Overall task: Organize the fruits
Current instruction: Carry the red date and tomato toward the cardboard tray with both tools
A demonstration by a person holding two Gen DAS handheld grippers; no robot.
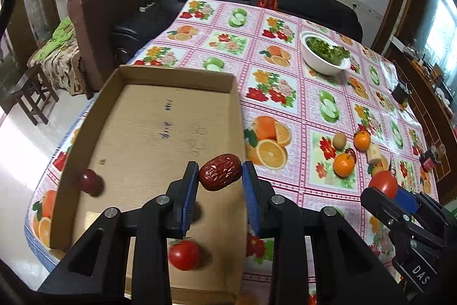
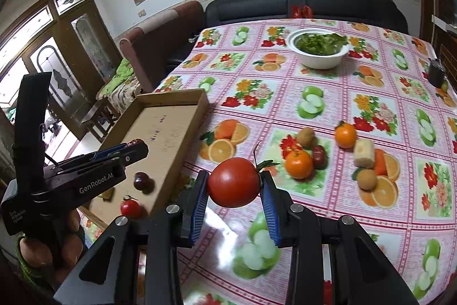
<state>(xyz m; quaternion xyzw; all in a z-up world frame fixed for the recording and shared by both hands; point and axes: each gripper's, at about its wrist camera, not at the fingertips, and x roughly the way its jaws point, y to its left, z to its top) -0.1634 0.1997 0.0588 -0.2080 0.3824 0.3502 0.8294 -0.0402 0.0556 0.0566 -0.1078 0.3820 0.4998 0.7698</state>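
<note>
My left gripper (image 1: 220, 172) is shut on a wrinkled red date (image 1: 220, 172), held above the near right part of a shallow cardboard tray (image 1: 160, 116). A small tomato (image 1: 183, 255) and a dark red fruit (image 1: 90, 180) lie in the tray. My right gripper (image 2: 233, 182) is shut on a red tomato (image 2: 233, 182) with a green stem, over the tablecloth just right of the tray (image 2: 160, 130). The right gripper with its tomato (image 1: 384, 184) shows at the right edge of the left wrist view. Oranges (image 2: 299, 164), kiwis (image 2: 305, 137) and a pale block (image 2: 364, 153) lie loose on the table.
A white bowl of greens (image 2: 318, 49) stands far back on the fruit-print tablecloth (image 2: 371, 219). A dark cup (image 2: 436, 72) sits near the right edge. A hand (image 2: 45, 250) grips the left tool. Sofas and a stool stand beyond the table's left side.
</note>
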